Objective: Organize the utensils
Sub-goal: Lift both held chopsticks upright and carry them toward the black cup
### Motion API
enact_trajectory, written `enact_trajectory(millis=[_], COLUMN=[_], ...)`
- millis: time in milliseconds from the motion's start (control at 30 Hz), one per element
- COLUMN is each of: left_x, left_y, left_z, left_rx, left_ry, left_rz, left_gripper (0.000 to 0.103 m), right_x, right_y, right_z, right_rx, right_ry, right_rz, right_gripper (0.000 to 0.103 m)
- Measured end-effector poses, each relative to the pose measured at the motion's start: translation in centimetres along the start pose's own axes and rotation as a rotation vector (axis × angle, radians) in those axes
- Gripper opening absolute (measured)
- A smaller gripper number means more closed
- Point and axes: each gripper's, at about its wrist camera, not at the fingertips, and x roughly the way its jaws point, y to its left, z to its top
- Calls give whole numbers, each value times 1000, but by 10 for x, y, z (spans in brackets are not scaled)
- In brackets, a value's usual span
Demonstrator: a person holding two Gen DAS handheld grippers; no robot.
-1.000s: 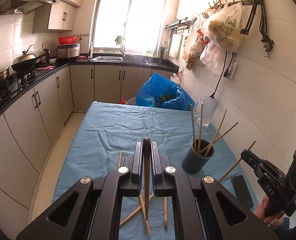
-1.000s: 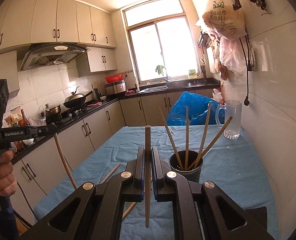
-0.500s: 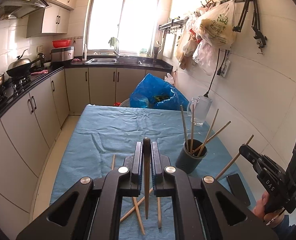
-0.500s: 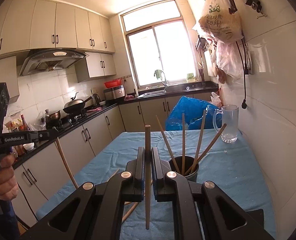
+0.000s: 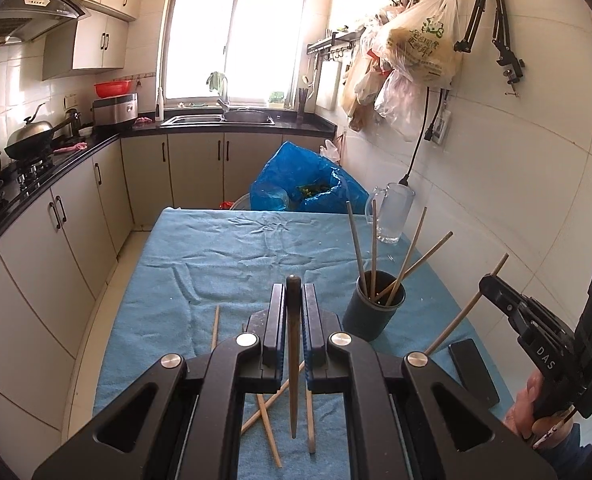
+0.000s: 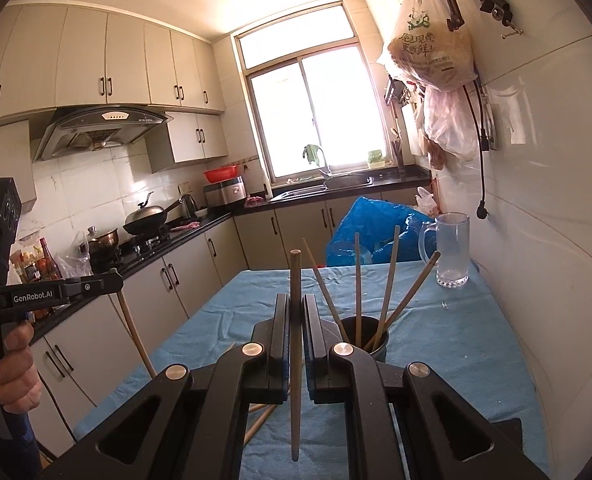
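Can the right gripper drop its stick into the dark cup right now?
Probably yes. The right gripper is shut on a pale wooden chopstick, and the dark round cup sits just ahead, its mouth open between four leaning chopsticks, nothing blocking above.

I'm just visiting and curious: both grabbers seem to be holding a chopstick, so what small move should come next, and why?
Probably carry the right gripper forward over the dark cup and lower its chopstick in. Four chopsticks already stand in that cup, which sits just ahead and slightly right, while loose ones lie on the blue cloth.
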Motion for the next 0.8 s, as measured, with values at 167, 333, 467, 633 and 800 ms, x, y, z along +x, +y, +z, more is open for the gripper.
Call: enact_trajectory(millis=[167, 333, 467, 633, 800], left_x=[2, 5, 7, 11, 17], left_y=[-2, -4, -5, -12, -19], left_z=[-1, 0, 1, 5, 13], left_rx=[4, 8, 12, 26, 40], left_ry=[4, 12, 15, 16, 20], left_rz=[-3, -7, -12, -23, -39], left_gripper=[7, 7, 7, 7, 7], right_x=[-2, -3, -5, -6, -8], right_y=[0, -2, -5, -8, -10], right_z=[1, 2, 2, 2, 3], right_rx=[3, 8, 15, 26, 33], right_ry=[-2, -4, -7, -7, -10], right_rz=[-1, -6, -10, -18, -22], right_gripper=[7, 7, 7, 7, 7])
